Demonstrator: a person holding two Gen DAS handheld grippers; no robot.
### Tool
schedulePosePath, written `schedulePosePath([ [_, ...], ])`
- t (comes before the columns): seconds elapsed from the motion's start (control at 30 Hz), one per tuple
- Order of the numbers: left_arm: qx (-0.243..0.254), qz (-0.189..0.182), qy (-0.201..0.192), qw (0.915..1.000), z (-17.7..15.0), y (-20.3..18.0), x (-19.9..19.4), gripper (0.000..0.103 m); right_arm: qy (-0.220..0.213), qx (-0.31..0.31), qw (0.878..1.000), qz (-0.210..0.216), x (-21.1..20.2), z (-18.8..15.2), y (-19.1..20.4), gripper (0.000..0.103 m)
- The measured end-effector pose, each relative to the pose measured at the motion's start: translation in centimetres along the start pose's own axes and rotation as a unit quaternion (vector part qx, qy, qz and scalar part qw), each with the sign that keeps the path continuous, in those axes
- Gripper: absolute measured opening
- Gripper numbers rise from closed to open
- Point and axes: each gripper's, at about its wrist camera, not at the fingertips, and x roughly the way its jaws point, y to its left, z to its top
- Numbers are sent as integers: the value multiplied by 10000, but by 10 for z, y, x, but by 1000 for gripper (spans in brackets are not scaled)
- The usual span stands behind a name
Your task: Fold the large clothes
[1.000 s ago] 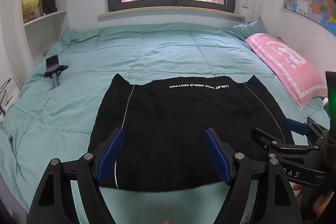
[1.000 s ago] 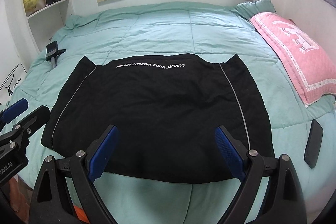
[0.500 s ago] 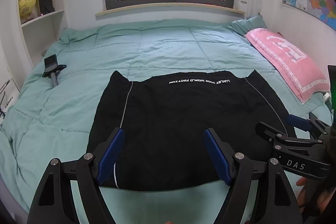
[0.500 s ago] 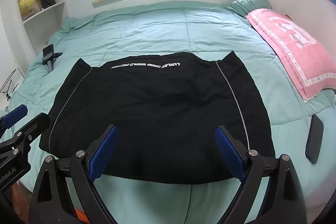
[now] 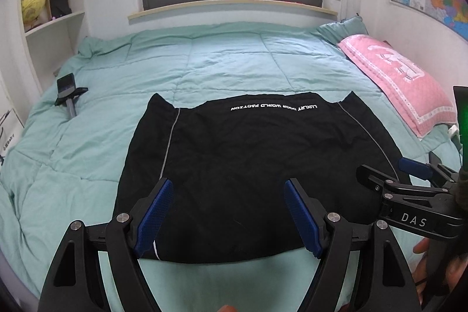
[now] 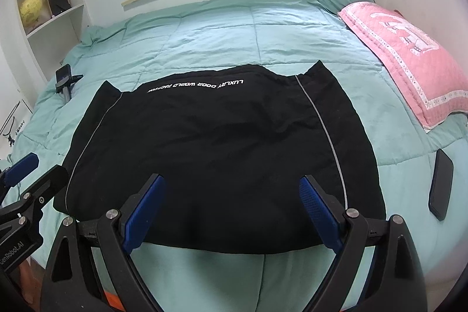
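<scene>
Left gripper (image 5: 228, 192): jaws spread wide, holding nothing, above black garment (image 5: 248, 160).
Right gripper (image 6: 231, 189): jaws spread wide, empty, above garment's near hem.
Garment: flat on quilt (image 5: 219, 63).

Left tongs (image 5: 228, 212): black frame, blue ribbed pads, silver screws. Right tongs (image 6: 232, 209): identical; side marked "DAS".

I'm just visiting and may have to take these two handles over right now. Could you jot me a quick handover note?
Left gripper: open, holding nothing, above the garment's near hem.
Right gripper: open, holding nothing, likewise.
Black garment: lying flat on the green quilt, white lettering at the far edge.
Done: it looks spread out, possibly folded once already.
Left: grip the near edge and fold.
</scene>
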Motion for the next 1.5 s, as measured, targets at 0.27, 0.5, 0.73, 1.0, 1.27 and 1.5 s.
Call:
schedulePosePath([
  [0.27,12,2,53,10000,-2,0,4,79,-2,-24,10000,-5,0,-2,5,94],
  [0.5,-30,49,44,10000,-3,0,4,79,10,-35,10000,-18,1,-1,5,94],
  [0.73,-10,2,71,10000,-5,-3,5,79,34,-25,10000,-9,2,-1,4,94],
  [1.0,38,33,68,10000,-4,-4,5,79,43,-34,10000,-9,4,0,3,94],
  [1.27,98,39,73,9999,-3,-6,7,79,64,-83,9999,-3,6,0,4,94],
  [1.5,79,10,130,9999,-1,-3,12,79,80,-63,9999,-11,6,1,4,94],
])
